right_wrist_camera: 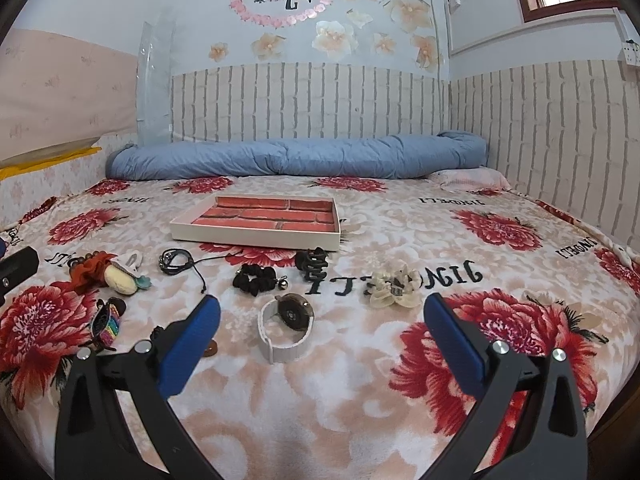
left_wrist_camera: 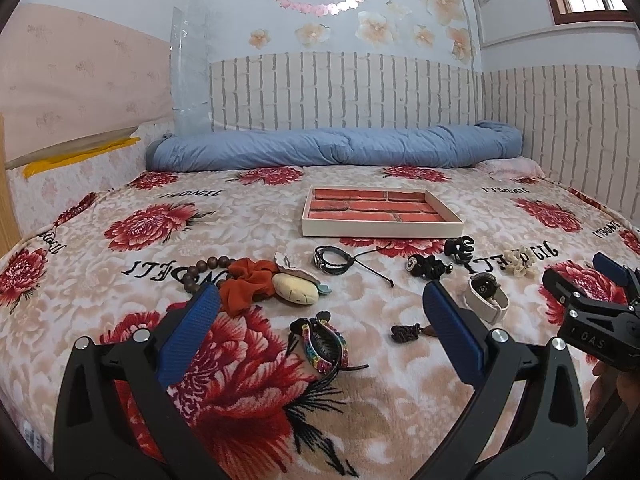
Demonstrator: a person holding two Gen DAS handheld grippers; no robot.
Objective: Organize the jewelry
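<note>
Both tongs are spread wide and hold nothing. The left tongs (left_wrist_camera: 320, 308) hover low over the bed (left_wrist_camera: 120, 360), with a rainbow hair clip (left_wrist_camera: 320, 344) lying just ahead, between the blue pads. Near the left pad sit an orange scrunchie (left_wrist_camera: 246, 284), a cream pebble-shaped piece (left_wrist_camera: 295, 289) and a string of brown wooden beads (left_wrist_camera: 202, 270). A small dark carved pendant (left_wrist_camera: 406, 332) lies just beside the right pad.

The right tongs (right_wrist_camera: 322, 312) hover beside the left ones, with a watch on a white band (right_wrist_camera: 286, 326) straight ahead between the pads. Farther out lie a black scrunchie (right_wrist_camera: 254, 278), a black claw clip (right_wrist_camera: 314, 266), a cream fabric flower (right_wrist_camera: 394, 286) and a black cord bracelet (right_wrist_camera: 176, 262).

Beyond all of these, an empty shallow tray (right_wrist_camera: 256, 236) with a red brick-print floor waits, well apart from both tongs.

Risks: the blanket is plush, so a low pad could snag the pile or press small pieces into it. The cord's loose tail could drag neighbours along. The 2 tools sit close and could collide.

Open bed lies right of the right tongs; the bed's near edge is close beneath both.
</note>
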